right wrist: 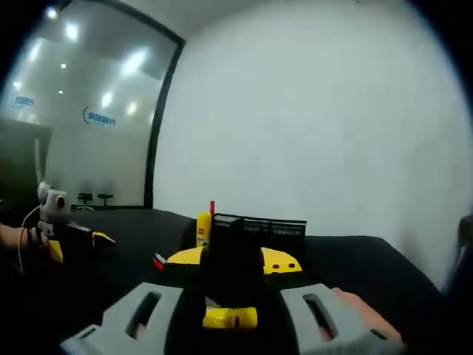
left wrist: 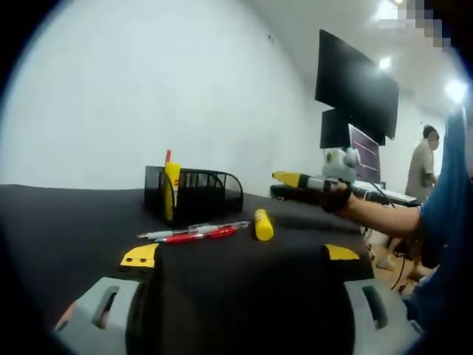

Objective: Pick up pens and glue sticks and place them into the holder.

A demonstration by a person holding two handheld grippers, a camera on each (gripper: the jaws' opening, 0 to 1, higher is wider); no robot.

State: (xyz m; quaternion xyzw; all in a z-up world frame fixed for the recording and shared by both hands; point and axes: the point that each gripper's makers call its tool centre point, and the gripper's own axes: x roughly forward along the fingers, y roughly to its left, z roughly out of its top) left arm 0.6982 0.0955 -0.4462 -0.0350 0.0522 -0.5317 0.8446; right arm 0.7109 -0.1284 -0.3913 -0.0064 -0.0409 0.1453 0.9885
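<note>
Yellow glue stick (right wrist: 230,316), light, rigid, slippery plastic, sits clamped mid-barrel between right gripper (right wrist: 230,296) jaws, mesh holder (right wrist: 259,231) just beyond; left gripper (left wrist: 240,255) jaws apart, pens (left wrist: 194,234) ahead.

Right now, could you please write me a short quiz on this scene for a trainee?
1. True or false: the left gripper is shut on a pen.
2. Which lies on the table beside the loose pens? A) scissors B) yellow glue stick C) stapler
3. Fill in: the holder already contains a red pen and a yellow ____.
Key: 1 false, it is open and empty; 2 B; 3 glue stick.
</note>
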